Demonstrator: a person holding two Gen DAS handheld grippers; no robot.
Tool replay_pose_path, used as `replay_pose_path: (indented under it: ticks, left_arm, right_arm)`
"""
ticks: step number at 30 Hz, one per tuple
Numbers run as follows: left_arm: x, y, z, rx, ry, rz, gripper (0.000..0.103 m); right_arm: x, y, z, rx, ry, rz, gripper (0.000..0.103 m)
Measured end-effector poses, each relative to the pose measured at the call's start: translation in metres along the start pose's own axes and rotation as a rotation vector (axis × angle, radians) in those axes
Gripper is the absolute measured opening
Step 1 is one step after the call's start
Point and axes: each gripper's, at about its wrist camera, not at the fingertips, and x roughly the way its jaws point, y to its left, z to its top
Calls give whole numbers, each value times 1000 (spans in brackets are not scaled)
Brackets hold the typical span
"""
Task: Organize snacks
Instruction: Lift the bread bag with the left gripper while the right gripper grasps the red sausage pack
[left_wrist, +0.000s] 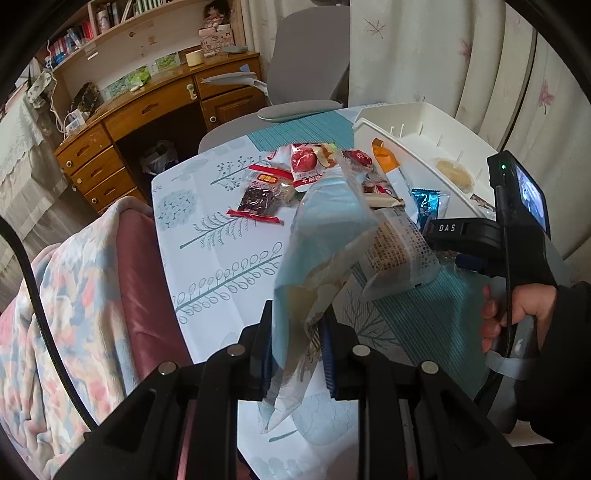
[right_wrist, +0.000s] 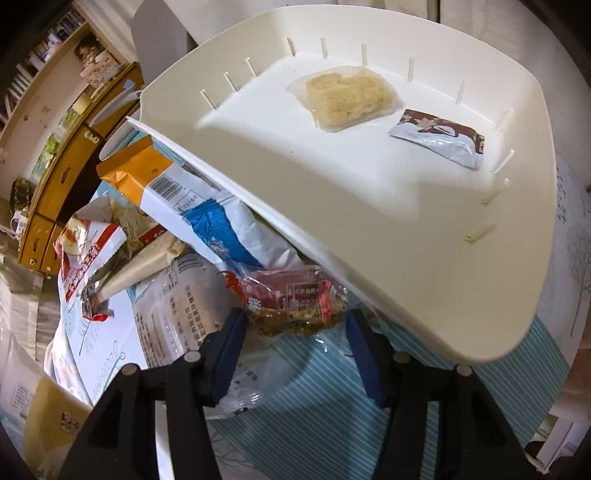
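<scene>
My left gripper (left_wrist: 297, 354) is shut on the lower end of a pale blue snack packet (left_wrist: 325, 229), held up over the patterned tablecloth (left_wrist: 221, 258). A red-labelled clear packet of brownish food (right_wrist: 291, 302) lies against the front rim of the white tray (right_wrist: 369, 206). My right gripper (right_wrist: 295, 332) straddles it, with its pads against both sides. Inside the tray lie a pale cracker packet (right_wrist: 347, 96) and a brown-and-silver packet (right_wrist: 439, 140). A person's hand (left_wrist: 517, 314) holds the right gripper's handle at the right of the left wrist view.
Loose snacks are piled left of the tray: an orange-and-white packet (right_wrist: 147, 177), a blue-and-white one (right_wrist: 229, 236), a red-and-white one (right_wrist: 85, 251) and a dark red-edged one (left_wrist: 258, 199). A grey chair (left_wrist: 306, 66) and a wooden desk (left_wrist: 147, 107) stand beyond the table. A blanket-covered seat (left_wrist: 74, 314) adjoins its left edge.
</scene>
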Motion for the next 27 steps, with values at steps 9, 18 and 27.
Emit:
replay_pose_path:
  ticks: [9,18,27]
  left_arm:
    - [-17,4,-3,-43,-14,-14,20]
    - [-25,-13,2,-95,-12,-42,20]
    - [-36,-46,14,-175,-24,-54,20]
  right_arm:
    - [-7,-15,-17,-11,80,42,53]
    - [-17,-32,-40,-98,214,134,53]
    - [-57,-28,-37,-341,259,328,53]
